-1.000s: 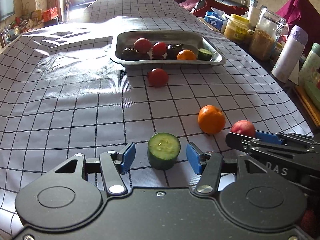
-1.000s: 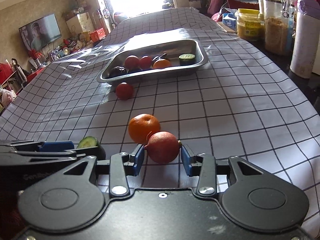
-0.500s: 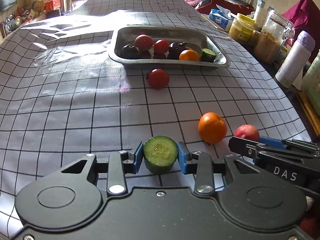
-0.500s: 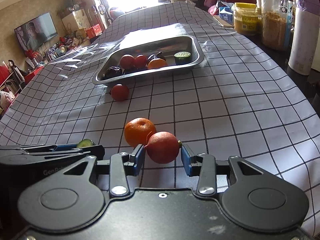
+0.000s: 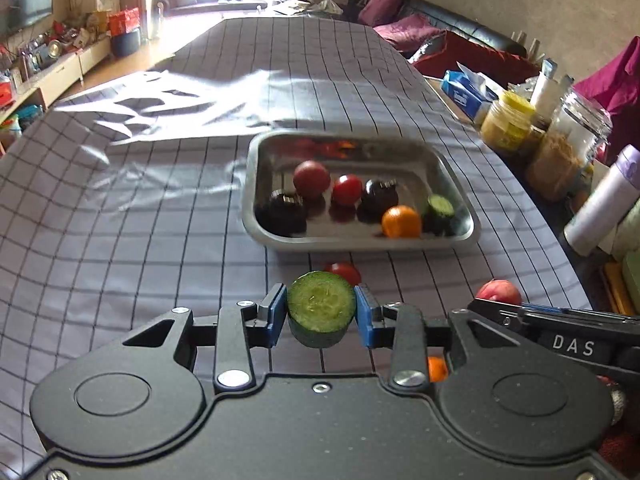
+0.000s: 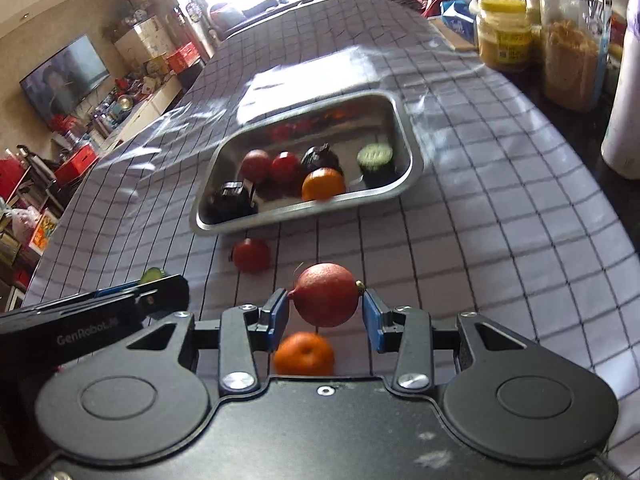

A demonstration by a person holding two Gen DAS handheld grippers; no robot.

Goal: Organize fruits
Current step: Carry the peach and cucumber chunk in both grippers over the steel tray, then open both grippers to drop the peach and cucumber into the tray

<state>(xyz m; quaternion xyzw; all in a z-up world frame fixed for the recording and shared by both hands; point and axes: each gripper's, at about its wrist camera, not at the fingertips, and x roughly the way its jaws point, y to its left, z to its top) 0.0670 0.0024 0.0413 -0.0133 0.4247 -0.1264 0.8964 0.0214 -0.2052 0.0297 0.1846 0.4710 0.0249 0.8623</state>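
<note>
My left gripper (image 5: 321, 311) is shut on a cut cucumber piece (image 5: 321, 305), lifted off the checked cloth. My right gripper (image 6: 325, 314) is shut on a round red fruit (image 6: 326, 294), also raised above the table. Under the right gripper an orange (image 6: 304, 354) lies on the cloth, and a tomato (image 6: 251, 255) sits just before the metal tray (image 6: 414, 168). The tray (image 5: 466, 236) holds several fruits, another orange (image 5: 401, 222) and a cucumber piece (image 5: 440, 208). In the left wrist view the right gripper's held red fruit (image 5: 498, 291) shows at the right.
Jars (image 5: 506, 126), a tall clear canister (image 6: 574, 36), a white bottle (image 5: 604, 204) and a blue tissue box (image 5: 466, 92) line the table's right edge. The cloth left of the tray is wrinkled and sunlit. A TV (image 6: 66, 76) and shelves stand beyond the table's left side.
The left jaws closed on the cucumber piece. Both grippers then rose and moved forward toward the tray with their loads; the orange stayed on the cloth, now beneath the right gripper.
</note>
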